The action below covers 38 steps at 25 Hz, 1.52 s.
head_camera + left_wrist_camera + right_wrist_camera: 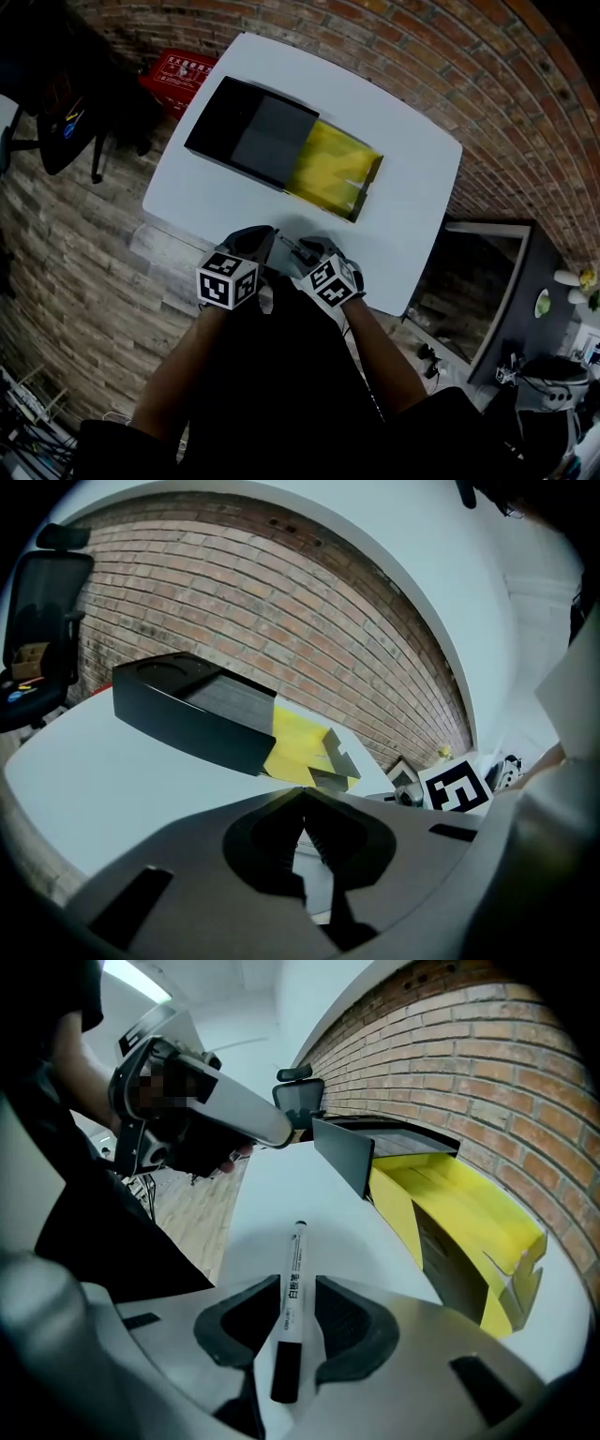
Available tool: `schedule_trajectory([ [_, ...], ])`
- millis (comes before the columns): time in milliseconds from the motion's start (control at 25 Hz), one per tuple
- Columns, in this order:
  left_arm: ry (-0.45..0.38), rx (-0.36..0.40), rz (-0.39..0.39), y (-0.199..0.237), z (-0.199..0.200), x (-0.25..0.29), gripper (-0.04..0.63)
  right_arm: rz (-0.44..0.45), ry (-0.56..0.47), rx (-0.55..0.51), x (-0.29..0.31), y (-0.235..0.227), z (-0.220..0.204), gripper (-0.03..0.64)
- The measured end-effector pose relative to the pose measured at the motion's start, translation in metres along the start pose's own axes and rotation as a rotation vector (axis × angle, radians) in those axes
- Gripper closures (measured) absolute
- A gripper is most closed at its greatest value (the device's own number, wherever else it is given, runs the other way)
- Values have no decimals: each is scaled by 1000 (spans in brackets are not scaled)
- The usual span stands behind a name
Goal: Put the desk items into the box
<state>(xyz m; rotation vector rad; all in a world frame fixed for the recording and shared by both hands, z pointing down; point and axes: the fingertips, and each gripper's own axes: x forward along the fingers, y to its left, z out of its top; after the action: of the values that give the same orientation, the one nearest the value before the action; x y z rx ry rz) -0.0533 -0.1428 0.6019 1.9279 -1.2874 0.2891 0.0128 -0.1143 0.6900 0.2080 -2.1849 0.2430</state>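
Note:
A black box (253,136) with a yellow drawer (333,169) pulled out to the right lies on the white table (412,187). A white whiteboard marker with a black cap (292,1288) lies on the table near the front edge, between the jaws of my right gripper (296,1283). The jaws stand apart and their pads do not press on it. My left gripper (265,244) hovers just to its left. In the left gripper view, the left gripper (302,794) has its jaws meeting at the tip with nothing between them. The box (197,714) lies ahead of it.
A red basket (183,75) stands on the floor beyond the table's far left corner. An office chair (66,122) is at the left. A brick wall runs behind the table, and a dark cabinet (487,281) stands at its right side.

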Motion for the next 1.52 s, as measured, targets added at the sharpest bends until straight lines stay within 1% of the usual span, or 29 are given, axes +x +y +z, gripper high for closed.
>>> schedule_trajectory([
  [160,5,4,-9,-2,1,5,583,-21,5,-13,1,-4,-3,532],
  [320,8,5,-13,-1,4,7,581,-5,-21,19,0,-7,-1,537],
  [520,6,-11,-20,1,7,9,583,14,-76,135,-7,-11,5,538],
  [680,-2,-21,-28,1,11,10,581,9,-126,220,-17,-18,9,538],
  [880,-16,-12,-48,-2,22,11,582,-16,-238,338,-33,-34,22,538],
  [1080,-22,18,-81,-9,36,17,581,-58,-324,425,-52,-52,33,538],
  [1400,-28,67,-144,-24,62,29,583,-105,-506,645,-79,-79,48,538],
  [1520,-27,88,-164,-26,72,34,583,-133,-547,701,-85,-88,51,538],
])
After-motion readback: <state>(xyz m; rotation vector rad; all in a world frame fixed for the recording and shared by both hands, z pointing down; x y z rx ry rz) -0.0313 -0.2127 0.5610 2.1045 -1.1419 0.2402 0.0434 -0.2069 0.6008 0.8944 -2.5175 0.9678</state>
